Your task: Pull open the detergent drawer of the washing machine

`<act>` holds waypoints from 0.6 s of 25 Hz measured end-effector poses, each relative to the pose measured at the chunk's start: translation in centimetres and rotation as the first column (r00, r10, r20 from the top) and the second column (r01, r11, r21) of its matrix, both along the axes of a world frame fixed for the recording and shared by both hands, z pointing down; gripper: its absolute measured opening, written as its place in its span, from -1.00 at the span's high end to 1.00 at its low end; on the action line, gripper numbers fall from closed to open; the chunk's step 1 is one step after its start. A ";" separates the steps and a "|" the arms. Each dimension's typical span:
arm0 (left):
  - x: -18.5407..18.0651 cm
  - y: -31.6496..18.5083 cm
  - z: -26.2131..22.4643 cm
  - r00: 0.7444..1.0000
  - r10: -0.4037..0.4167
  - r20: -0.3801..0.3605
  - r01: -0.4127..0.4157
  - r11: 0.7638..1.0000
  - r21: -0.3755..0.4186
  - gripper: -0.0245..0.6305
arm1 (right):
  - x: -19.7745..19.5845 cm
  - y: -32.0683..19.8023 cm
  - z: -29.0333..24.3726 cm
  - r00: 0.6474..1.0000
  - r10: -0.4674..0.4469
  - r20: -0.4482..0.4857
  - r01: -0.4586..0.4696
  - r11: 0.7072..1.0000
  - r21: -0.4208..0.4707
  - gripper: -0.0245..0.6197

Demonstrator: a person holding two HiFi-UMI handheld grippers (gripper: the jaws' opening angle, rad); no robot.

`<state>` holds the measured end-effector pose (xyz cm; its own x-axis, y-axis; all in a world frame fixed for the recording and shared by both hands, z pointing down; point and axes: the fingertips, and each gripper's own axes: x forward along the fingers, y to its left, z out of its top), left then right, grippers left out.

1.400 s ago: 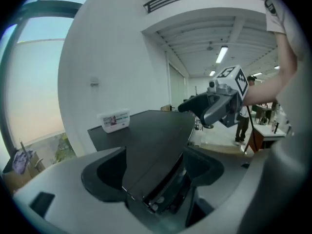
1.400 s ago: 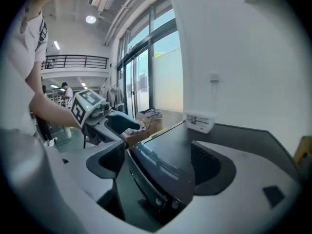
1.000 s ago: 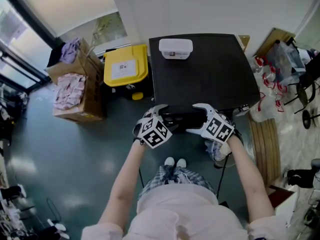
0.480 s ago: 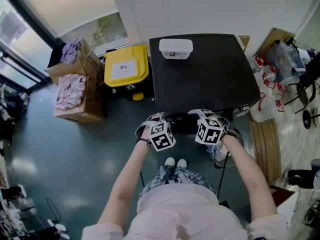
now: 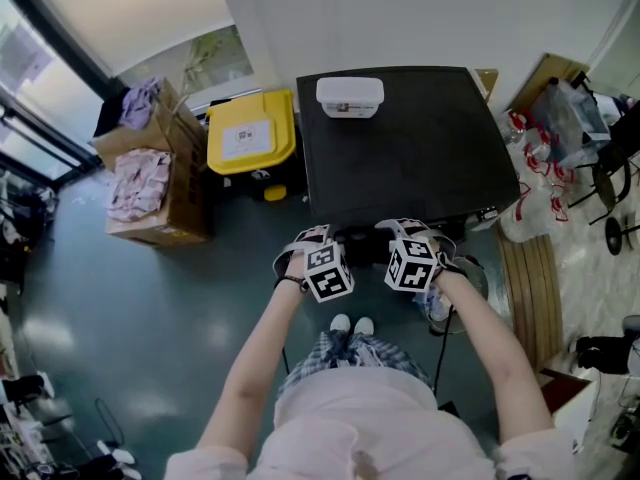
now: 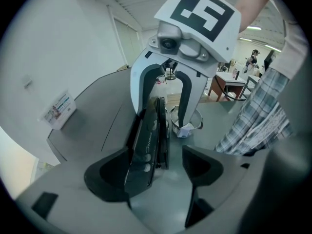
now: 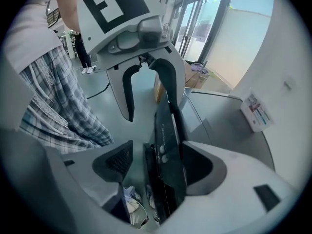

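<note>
Straddled the detergent drawer (image 7: 168,145) with the left hand-held gripper (image 5: 308,240) and the right hand-held gripper (image 5: 402,230), neither clamped.

Stood with shoes (image 5: 350,324) just short of the washing machine (image 5: 400,148), directly at its front edge. Held the left hand-held gripper wide, the drawer's glossy black front close along one pad and clear of the other. Had just been narrowing the right hand-held gripper, with the same black front between its jaws, one pad off it. Found the drawer at the machine's top front edge; could not tell whether pulled out. Had open floor (image 5: 130,308) to the left. Further back, noted a yellow bin (image 5: 252,133) and a cardboard box (image 5: 160,183) beside the machine's left flank, and a wooden board (image 5: 530,278) near its right. Noted a white box (image 5: 350,96) at the top's rear edge, by the wall (image 5: 400,18).
</note>
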<state>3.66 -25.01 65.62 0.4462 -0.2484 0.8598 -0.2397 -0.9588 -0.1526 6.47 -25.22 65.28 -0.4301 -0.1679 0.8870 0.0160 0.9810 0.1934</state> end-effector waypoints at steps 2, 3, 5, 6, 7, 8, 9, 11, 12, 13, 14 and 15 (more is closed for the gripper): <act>-0.2 -0.4 0.0 1.000 -0.008 0.015 0.008 1.000 0.023 -0.11 | 0.0 -0.3 0.2 1.000 0.001 -0.015 -0.001 1.000 0.024 -0.04; -0.3 -0.8 0.0 1.000 -0.015 0.023 0.014 0.999 0.039 -0.01 | 0.1 -0.5 0.2 1.000 0.000 -0.025 0.001 0.999 0.038 -0.01; -0.4 -1.4 -0.1 0.999 -0.027 0.039 0.025 0.997 0.066 0.20 | 0.1 -0.9 0.2 0.999 -0.001 -0.040 0.004 0.998 0.070 0.08; -0.5 -1.7 -0.2 0.998 -0.031 0.046 0.027 0.997 0.077 0.26 | 0.0 -1.1 0.1 0.999 0.000 -0.046 0.003 0.997 0.083 0.16; -0.6 -1.9 -0.3 0.998 -0.035 0.051 0.030 0.996 0.088 0.31 | 0.0 -1.3 0.0 0.999 0.003 -0.050 0.001 0.995 0.096 0.22; -0.6 -2.1 -0.4 0.998 -0.040 0.053 0.035 0.994 0.101 0.36 | 0.0 -1.6 0.0 0.998 0.007 -0.056 -0.001 0.994 0.108 0.29; -0.7 -2.2 -0.4 0.998 -0.047 0.052 0.040 0.992 0.116 0.43 | 0.1 -1.8 -0.1 0.998 0.010 -0.064 -0.002 0.993 0.122 0.35; -0.7 -2.4 -0.5 0.997 -0.054 0.054 0.046 0.989 0.140 0.47 | 0.2 -2.2 -0.1 0.997 0.015 -0.080 -0.003 0.989 0.149 0.44; -0.7 -2.5 -0.4 0.997 -0.054 0.060 0.045 0.987 0.151 0.49 | 0.2 -2.4 -0.2 0.996 0.017 -0.085 -0.003 0.987 0.163 0.49; -0.7 -2.6 -0.4 0.996 -0.055 0.067 0.043 0.986 0.162 0.52 | 0.2 -2.6 -0.3 0.996 0.020 -0.088 -0.004 0.984 0.177 0.53; -0.7 -2.7 -0.4 0.996 -0.057 0.074 0.043 0.984 0.173 0.57 | 0.2 -2.7 -0.3 0.996 0.024 -0.089 -0.006 0.982 0.188 0.58; -0.7 -2.8 -0.4 0.995 -0.059 0.080 0.044 0.982 0.182 0.62 | 0.2 -2.7 -0.3 0.995 0.027 -0.091 -0.009 0.981 0.196 0.62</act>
